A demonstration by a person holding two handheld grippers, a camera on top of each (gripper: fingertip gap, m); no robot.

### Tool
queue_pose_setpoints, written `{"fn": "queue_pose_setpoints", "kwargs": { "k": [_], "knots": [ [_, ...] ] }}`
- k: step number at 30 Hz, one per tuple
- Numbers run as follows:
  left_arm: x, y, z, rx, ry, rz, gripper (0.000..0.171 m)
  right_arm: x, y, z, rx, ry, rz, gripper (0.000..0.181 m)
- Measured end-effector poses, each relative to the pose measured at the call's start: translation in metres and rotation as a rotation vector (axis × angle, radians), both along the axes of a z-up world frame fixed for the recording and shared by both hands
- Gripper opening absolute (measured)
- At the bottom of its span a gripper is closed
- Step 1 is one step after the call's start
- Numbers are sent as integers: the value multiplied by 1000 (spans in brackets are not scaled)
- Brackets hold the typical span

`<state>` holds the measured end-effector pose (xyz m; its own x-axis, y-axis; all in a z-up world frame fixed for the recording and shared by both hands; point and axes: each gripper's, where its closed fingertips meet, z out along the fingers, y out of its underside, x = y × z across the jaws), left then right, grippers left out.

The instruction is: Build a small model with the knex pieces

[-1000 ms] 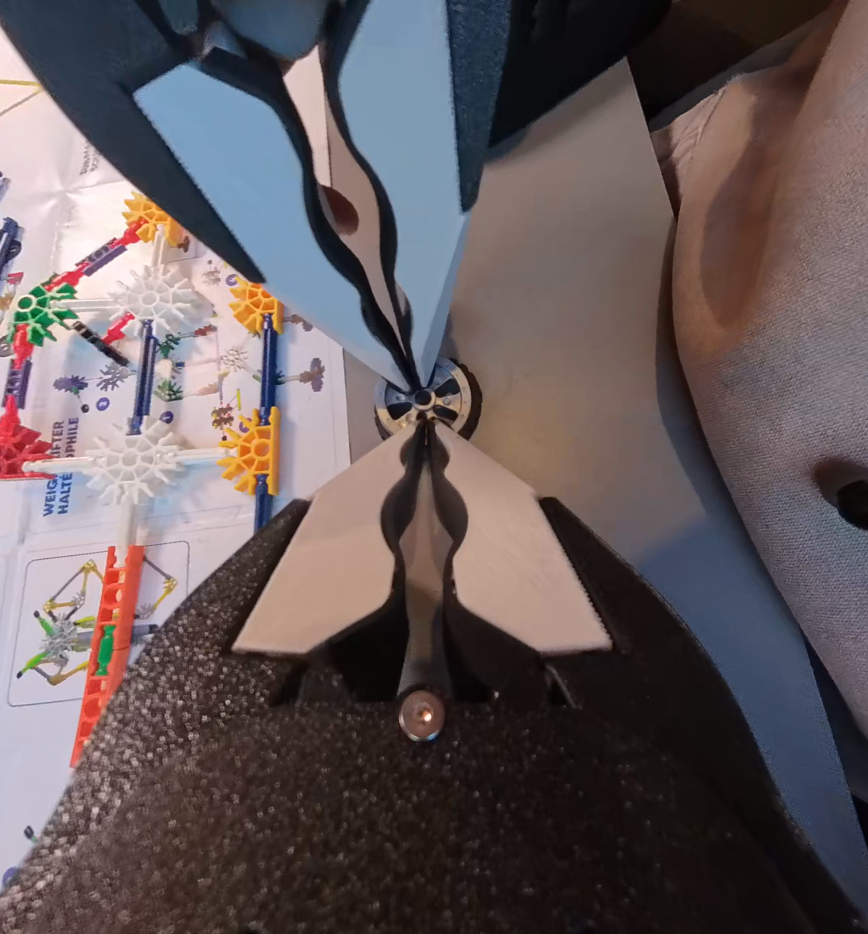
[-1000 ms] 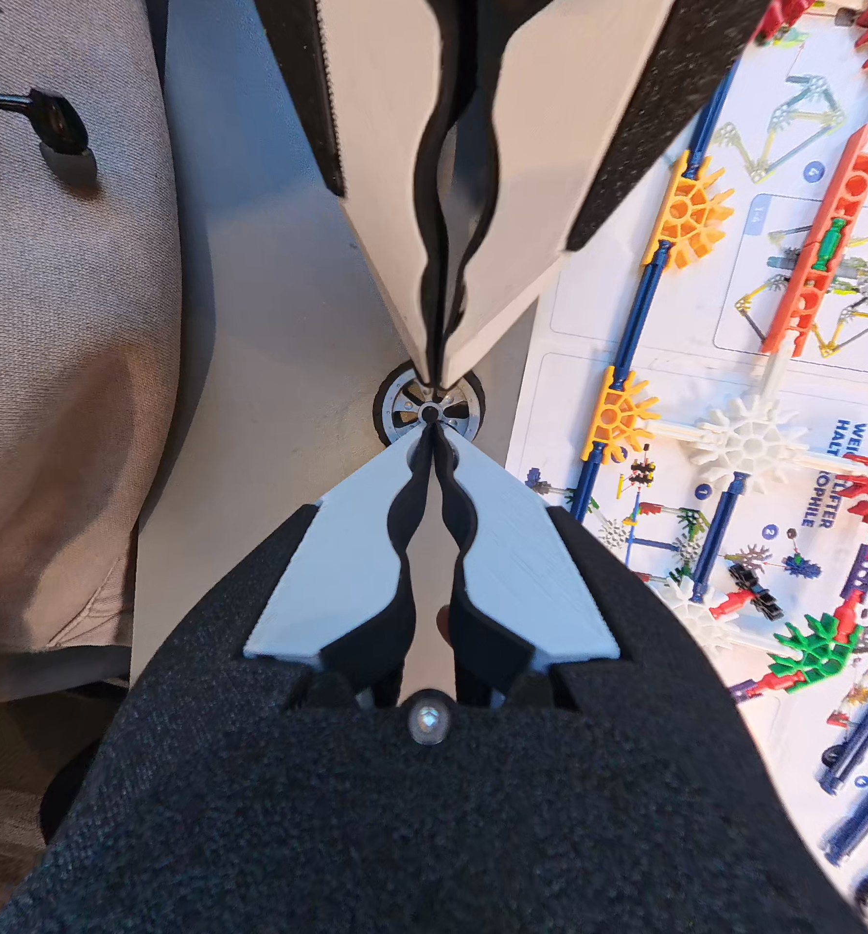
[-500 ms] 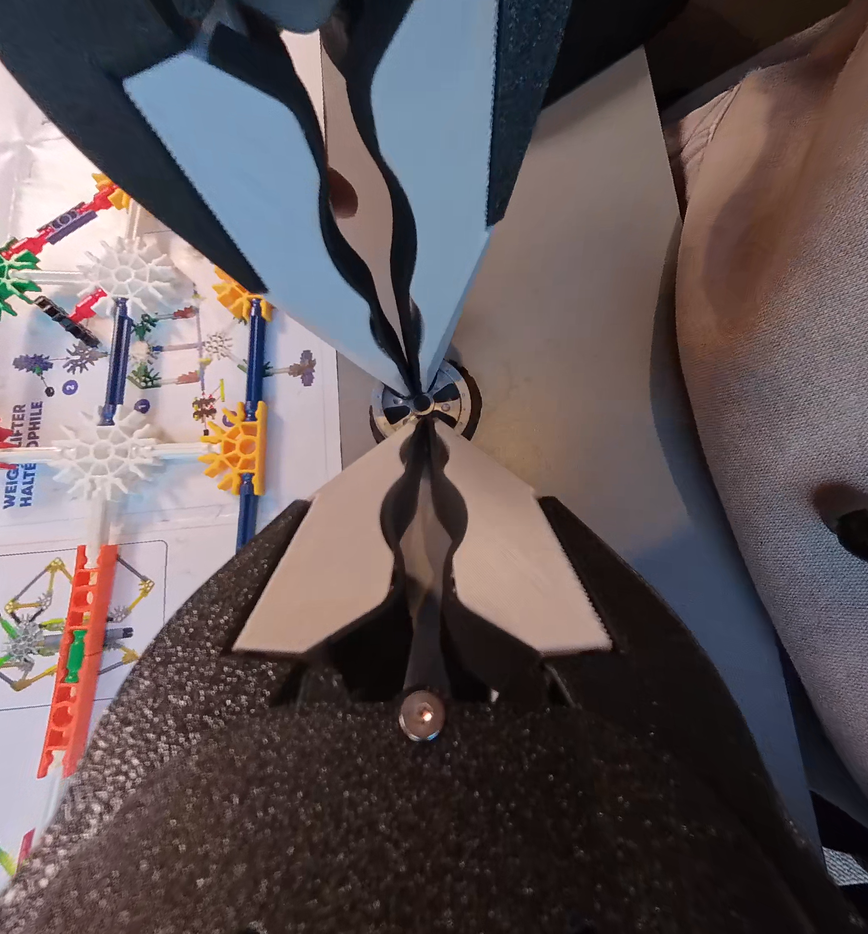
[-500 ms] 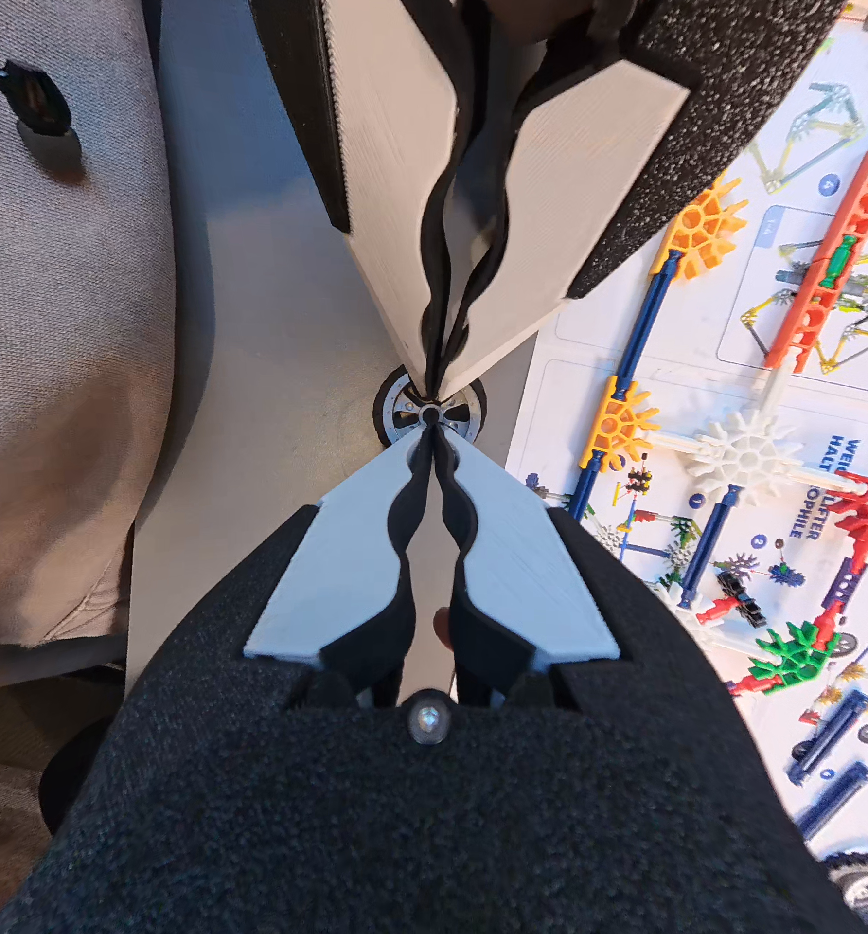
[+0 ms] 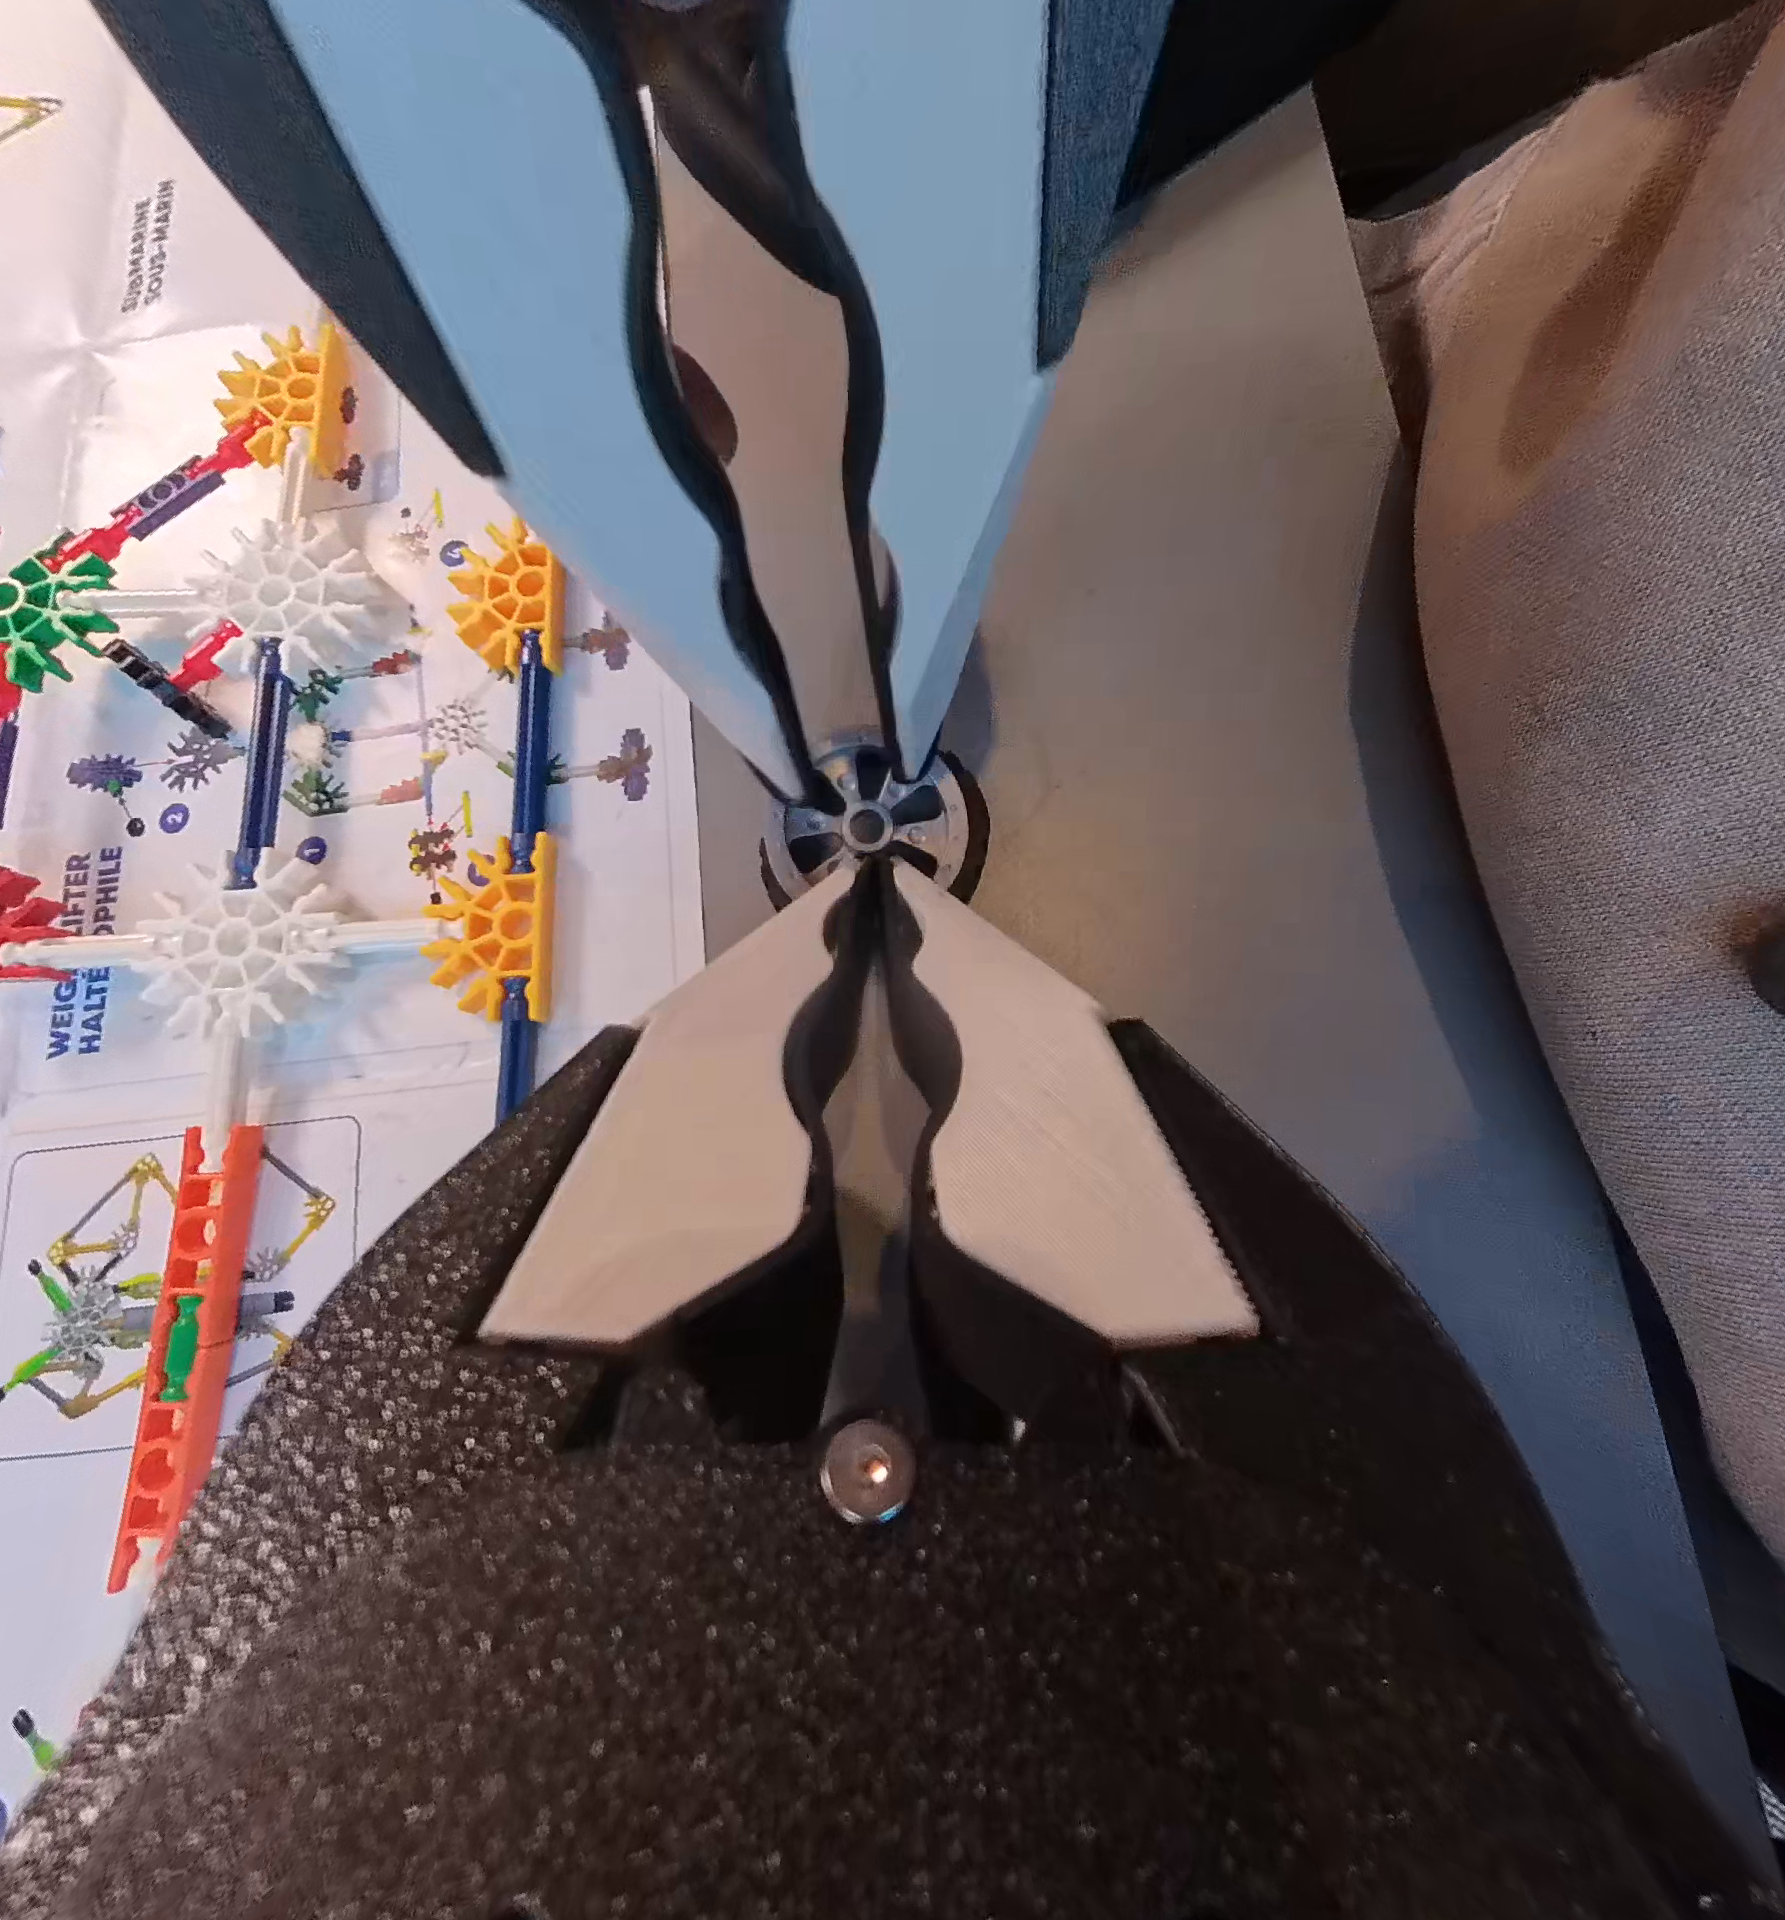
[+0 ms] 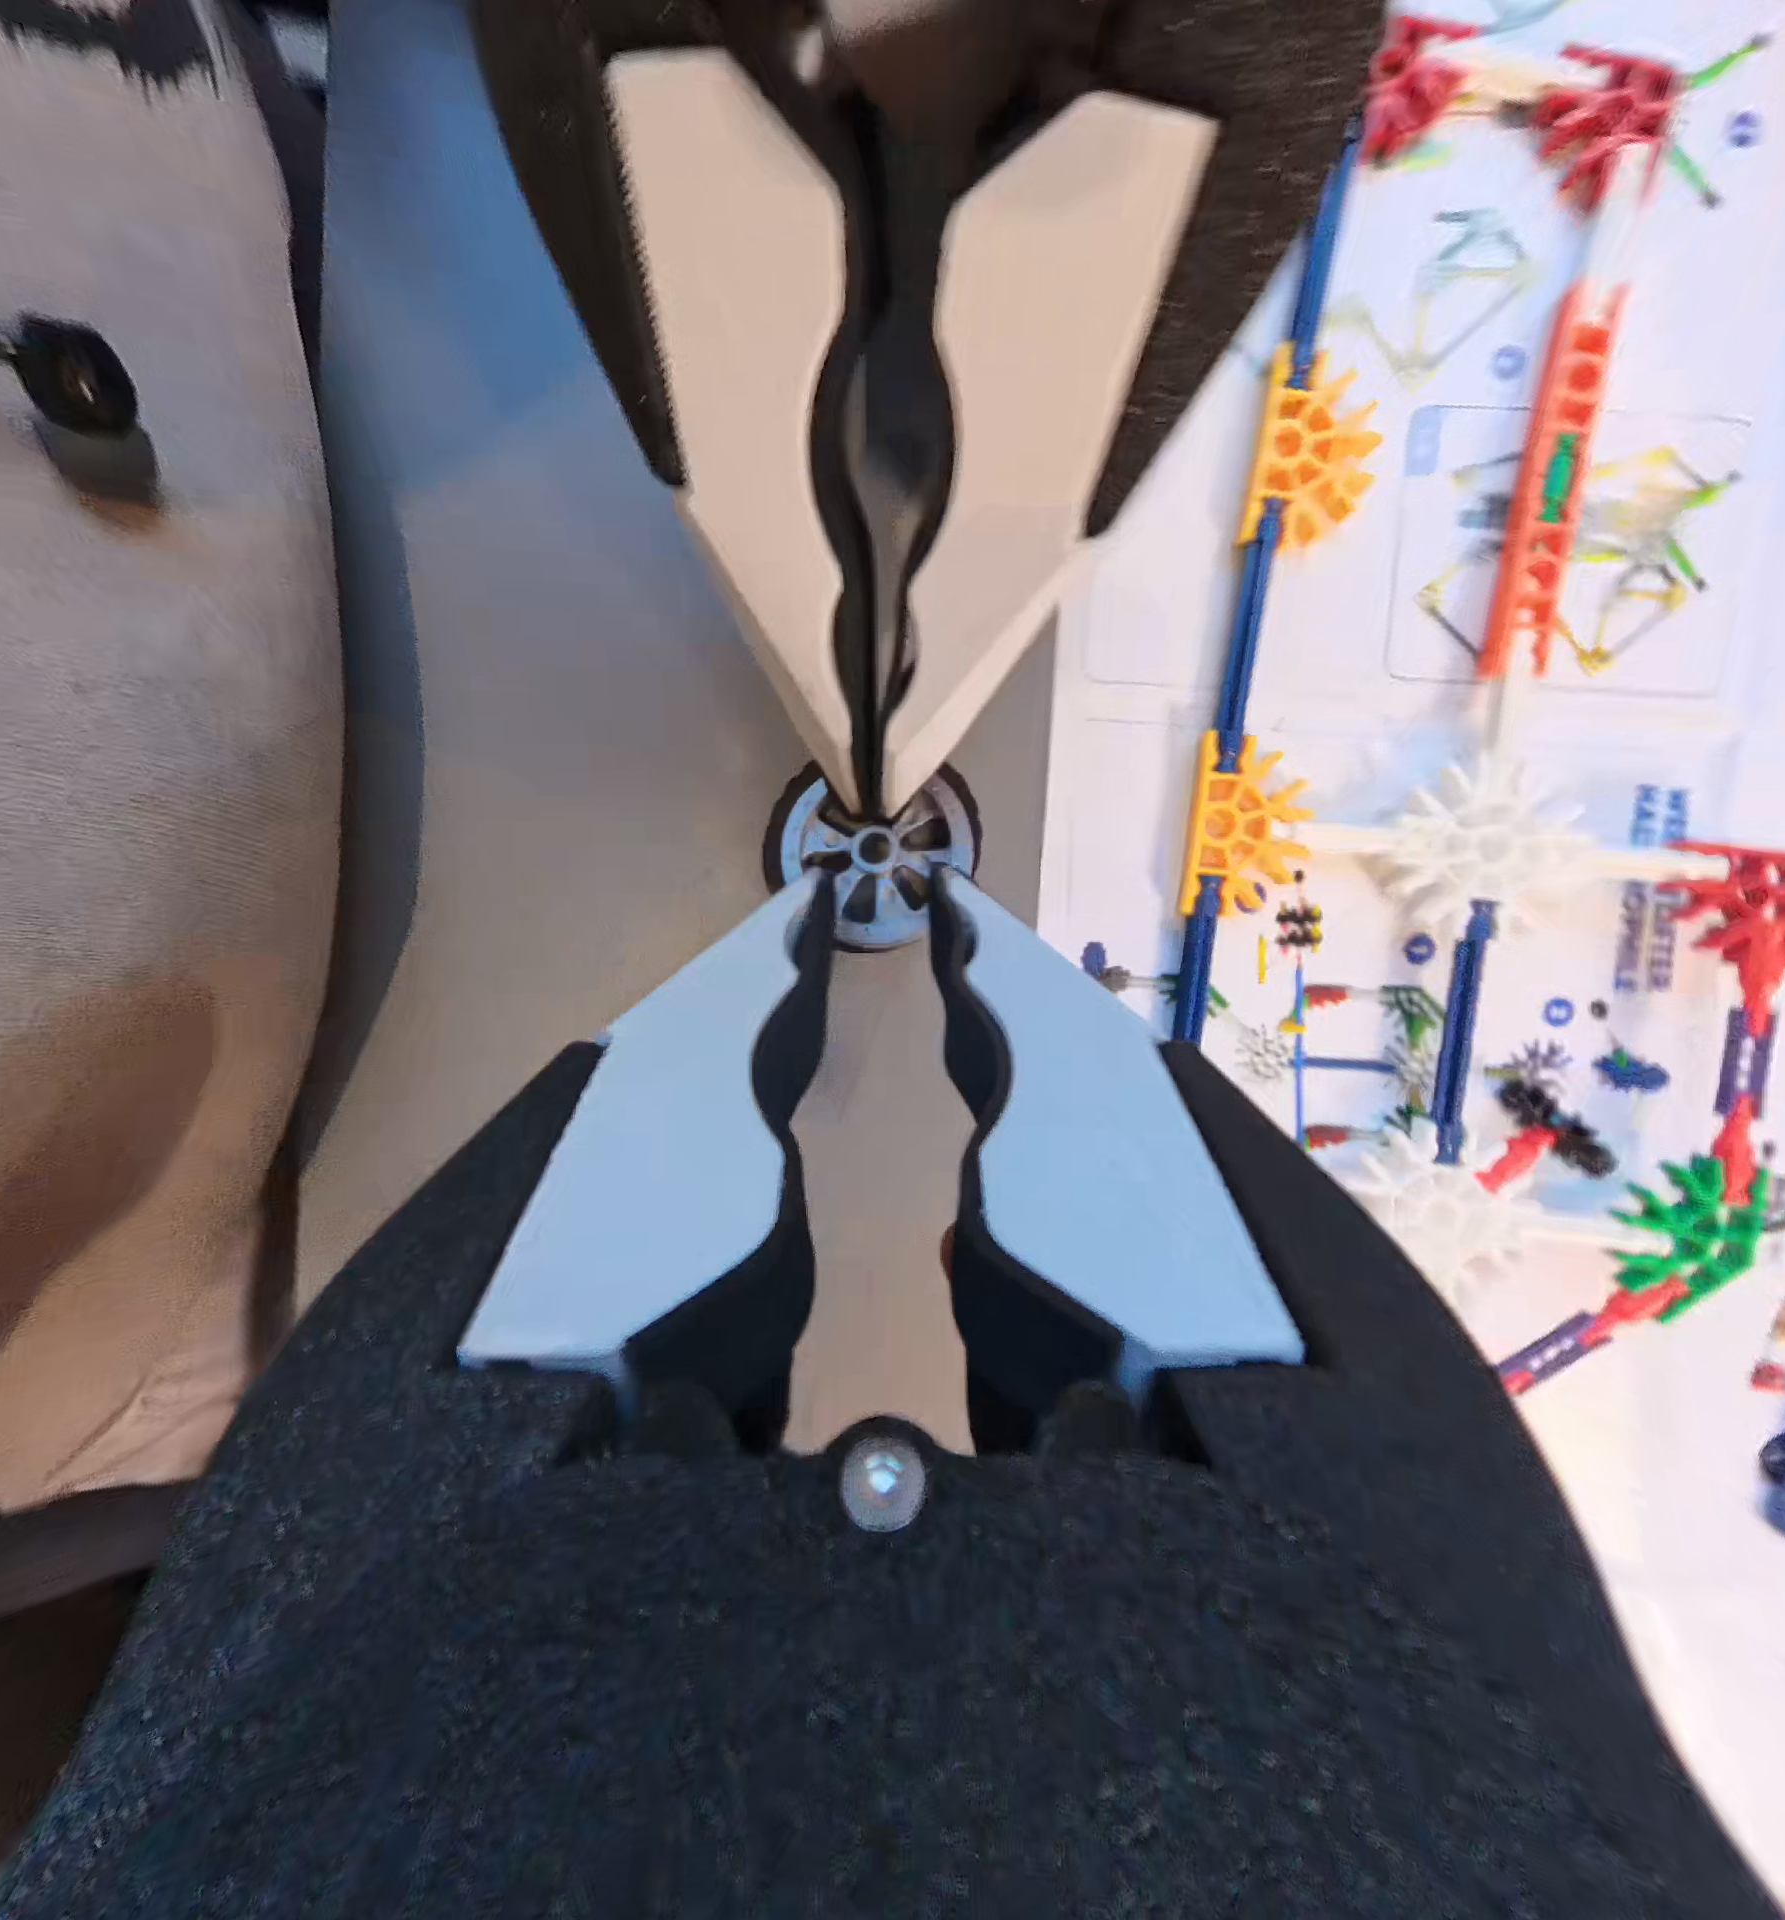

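Change: a second ago I had both grippers pinched at the wheel's hub; now my right gripper [image 6: 875,883] has spread to a narrow gap, tips either side of the hub
Left gripper [image 5: 870,868]: fingers together, tips at the hub; I cannot tell whether they clamp anything
Wheel [image 5: 872,826]: small, silver spokes, black tyre, on the grey table [image 5: 1179,727] between the two grippers, which meet tip to tip over it
Beyond: instruction sheet [image 5: 244,312] with a rod-and-connector model [image 5: 244,935] on it
Hard to see: tyre mostly covered by fingertips; right view blurred; beige cloth [image 5: 1646,727] cut off at the frame edge
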<state>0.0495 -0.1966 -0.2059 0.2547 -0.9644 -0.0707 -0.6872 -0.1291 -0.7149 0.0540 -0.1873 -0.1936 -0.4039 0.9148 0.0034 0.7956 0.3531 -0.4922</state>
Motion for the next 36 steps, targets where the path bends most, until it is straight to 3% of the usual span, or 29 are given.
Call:
{"fn": "queue_pose_setpoints", "kwargs": {
  "k": [1, 4, 8, 17, 23, 28, 32, 36],
  "knots": [
    [0, 0, 0, 4, 1, 2, 0, 0, 4, 5, -30, 37, -50, 22],
    [0, 0, 0, -8, -1, 3, 0, 4, 4, 8, -124, 81, -140, 37],
    [0, 0, 0, -9, -2, 7, 0, 4, -3, -14, -172, 43, -175, 51],
    [-1, -5, 4, -27, -55, -2, 0, -4, -5, -12, -79, 132, -110, 39],
    [-8, 13, 30, -204, -287, 136, 26, -3, 4, -1, -4, 264, -116, 36],
    [-7, 15, 24, -364, -324, 198, 37, -3, 7, 10, 48, 341, -98, 36],
    [5, 8, 27, -499, -381, 179, 23, -4, 6, 18, 137, 394, -70, 36],
    [5, 14, 34, -507, -440, 199, 13, -6, 12, 18, 221, 433, -86, 36]
  ]
}}
